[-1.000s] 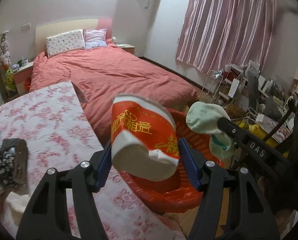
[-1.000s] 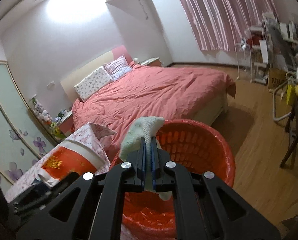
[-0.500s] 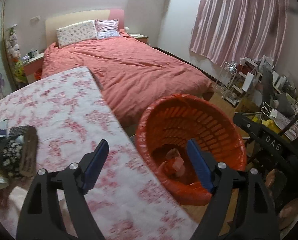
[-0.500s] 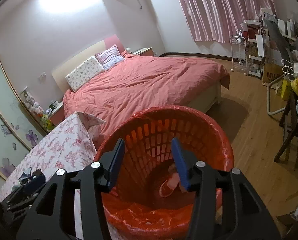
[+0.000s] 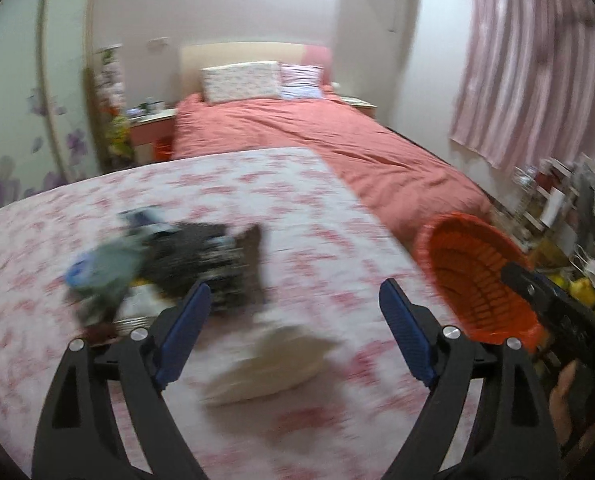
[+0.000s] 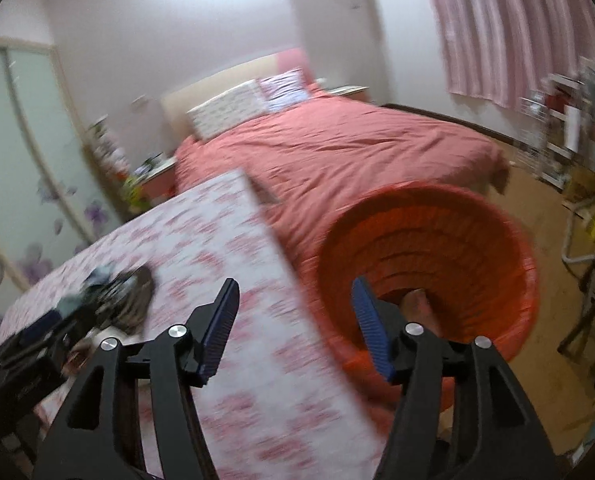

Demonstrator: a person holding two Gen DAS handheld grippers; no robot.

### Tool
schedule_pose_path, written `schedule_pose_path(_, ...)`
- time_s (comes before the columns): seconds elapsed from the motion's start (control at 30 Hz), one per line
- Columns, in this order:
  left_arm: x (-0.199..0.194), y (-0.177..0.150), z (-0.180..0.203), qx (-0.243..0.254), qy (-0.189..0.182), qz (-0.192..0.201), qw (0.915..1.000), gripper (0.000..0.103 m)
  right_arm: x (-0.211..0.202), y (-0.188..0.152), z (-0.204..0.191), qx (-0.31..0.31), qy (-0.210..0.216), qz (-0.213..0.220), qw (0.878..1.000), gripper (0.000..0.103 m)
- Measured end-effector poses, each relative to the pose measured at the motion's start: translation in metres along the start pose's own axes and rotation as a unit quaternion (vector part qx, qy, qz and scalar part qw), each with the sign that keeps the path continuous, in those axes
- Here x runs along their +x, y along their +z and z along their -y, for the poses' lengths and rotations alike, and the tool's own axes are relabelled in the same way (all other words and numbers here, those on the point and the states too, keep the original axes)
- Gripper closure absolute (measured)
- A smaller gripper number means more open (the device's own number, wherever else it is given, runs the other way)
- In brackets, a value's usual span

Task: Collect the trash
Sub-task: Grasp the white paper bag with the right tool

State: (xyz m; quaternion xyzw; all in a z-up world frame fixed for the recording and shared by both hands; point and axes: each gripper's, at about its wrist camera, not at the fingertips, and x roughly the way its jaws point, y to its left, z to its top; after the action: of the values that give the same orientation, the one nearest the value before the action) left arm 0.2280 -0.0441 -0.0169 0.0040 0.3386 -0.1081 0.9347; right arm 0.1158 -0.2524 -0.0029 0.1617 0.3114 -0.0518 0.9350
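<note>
Cup and sock trash had gone into the orange basket [image 6: 429, 248] off the counter's [image 5: 297, 208] right edge. Left gripper [image 5: 293, 332] and right gripper [image 6: 295, 326] swung back, fingers open and empty, toward the remaining pile [image 5: 169, 256] mid-counter.

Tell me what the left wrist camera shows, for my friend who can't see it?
The left tool is open and empty above a table with a pink flowered cloth. A blurry pile of trash and a pale crumpled piece lie on it. An orange basket stands beside the table, with a pink bed behind.
</note>
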Motion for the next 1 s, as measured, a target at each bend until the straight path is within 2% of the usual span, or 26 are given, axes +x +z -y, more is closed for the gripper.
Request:
schedule_pose_path(0.1, -0.008, -0.008, -0.041, -0.021, 0.049, 0.007, 0.9986, 0.018, 0.0, -0.015, -0.036, -0.038, 0.028, -0.013, 0.999, 0.038)
schedule_pose_path(0.23, -0.02, -0.02, -0.089, -0.059, 0.094, 0.005, 0.9938, 0.018, 0.008, -0.035, -0.079, -0.07, 0.057, -0.039, 0.995, 0.036)
schedule_pose_path(0.3, -0.025, -0.026, -0.111, -0.081, 0.104, 0.0, 0.9912, 0.018, 0.011, -0.043, -0.092, -0.077, 0.063, -0.05, 0.994, 0.036)
schedule_pose_path(0.37, -0.028, -0.033, -0.126, -0.095, 0.112, -0.004, 0.9891, 0.018, 0.016, -0.05, -0.107, -0.08, 0.067, -0.06, 0.993, 0.036)
schedule_pose_path(0.5, -0.032, -0.042, -0.15, -0.125, 0.122, -0.012, 0.9845, 0.018, 0.027, -0.058, -0.136, -0.075, 0.064, -0.069, 0.993, 0.028)
schedule_pose_path(0.77, -0.033, -0.054, -0.165, -0.143, 0.12, -0.023, 0.9821, 0.018, 0.067, -0.07, -0.15, -0.051, 0.011, -0.118, 0.992, 0.027)
schedule_pose_path(0.83, -0.031, -0.056, -0.166, -0.143, 0.118, -0.025, 0.9824, 0.018, 0.07, -0.069, -0.148, -0.049, 0.008, -0.116, 0.992, 0.03)
schedule_pose_path(0.9, -0.029, -0.057, -0.168, -0.141, 0.118, -0.027, 0.9826, 0.018, 0.071, -0.062, -0.142, -0.047, 0.005, -0.108, 0.993, 0.04)
schedule_pose_path(1.0, -0.024, -0.056, -0.168, -0.14, 0.114, -0.031, 0.9831, 0.018, 0.078, -0.05, -0.134, -0.038, -0.004, -0.104, 0.994, 0.045)
